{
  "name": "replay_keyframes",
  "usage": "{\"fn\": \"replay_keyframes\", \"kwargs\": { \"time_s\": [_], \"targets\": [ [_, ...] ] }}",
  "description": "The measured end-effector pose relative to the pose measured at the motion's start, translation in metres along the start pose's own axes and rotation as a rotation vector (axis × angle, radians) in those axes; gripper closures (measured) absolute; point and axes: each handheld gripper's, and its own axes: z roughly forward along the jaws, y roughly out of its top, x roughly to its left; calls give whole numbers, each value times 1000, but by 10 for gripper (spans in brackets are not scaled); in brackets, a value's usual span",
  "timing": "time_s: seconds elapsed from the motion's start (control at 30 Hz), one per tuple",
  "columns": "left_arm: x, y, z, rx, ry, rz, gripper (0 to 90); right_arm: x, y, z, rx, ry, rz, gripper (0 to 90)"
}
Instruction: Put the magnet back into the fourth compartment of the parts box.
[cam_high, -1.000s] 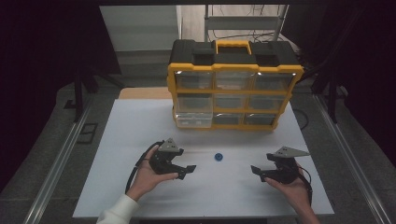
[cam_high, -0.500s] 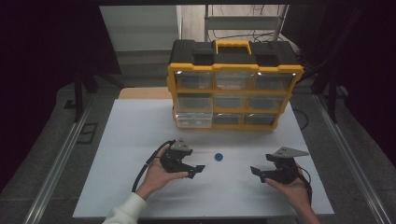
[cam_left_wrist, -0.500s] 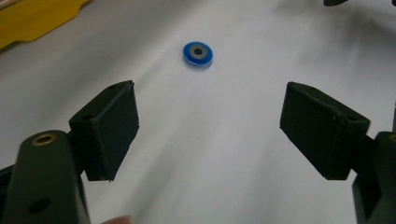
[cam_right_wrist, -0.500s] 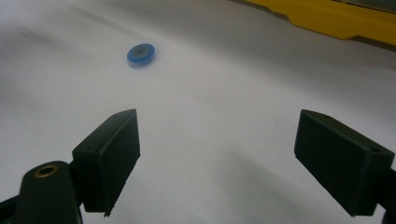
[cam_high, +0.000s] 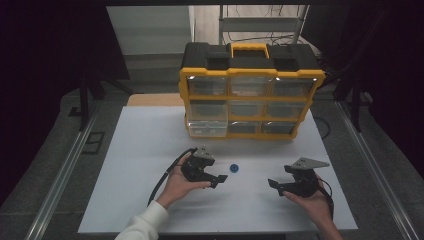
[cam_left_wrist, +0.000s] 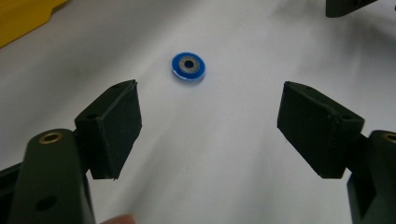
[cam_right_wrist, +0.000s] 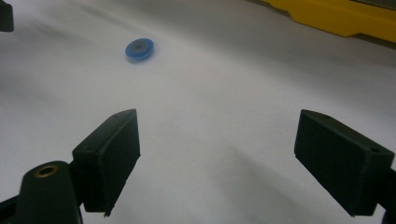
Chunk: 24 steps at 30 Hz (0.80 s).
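Note:
A small blue disc (cam_high: 233, 168) with a grey centre lies flat on the white table (cam_high: 145, 135) between my two grippers. My left gripper (cam_high: 219, 180) hovers just left of it and points toward it. In the left gripper view the disc (cam_left_wrist: 188, 66) lies ahead of the jaws. The left gripper (cam_left_wrist: 210, 126) is open; its jaws have just been closing a little, with nothing between them. My right gripper (cam_high: 274, 186) is held to the disc's right, open and empty. In the right gripper view the disc (cam_right_wrist: 139, 49) lies far ahead at upper left of the right gripper (cam_right_wrist: 219, 158).
A yellow and black drawer organizer (cam_high: 250, 95) with clear drawers stands at the back of the table; its yellow base (cam_right_wrist: 345, 18) shows at upper right in the right gripper view. Dark floor and metal rails (cam_high: 65, 165) flank the table.
My left hand has moved right and slightly down toward the blue disc. The right hand and the disc have stayed in place.

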Motion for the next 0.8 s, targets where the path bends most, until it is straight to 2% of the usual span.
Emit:
{"fn": "replay_keyframes", "kwargs": {
  "time_s": [0.2,0.47,0.8],
  "targets": [
    [1,6,6,-11,-27,1,225,0,0,1,5,-1,-4,148],
    [1,12,16,-3,-16,9,231,1,0,1,7,-3,-6,148],
    [3,14,31,21,18,27,243,0,-1,2,9,-6,-12,148]
  ]
}}
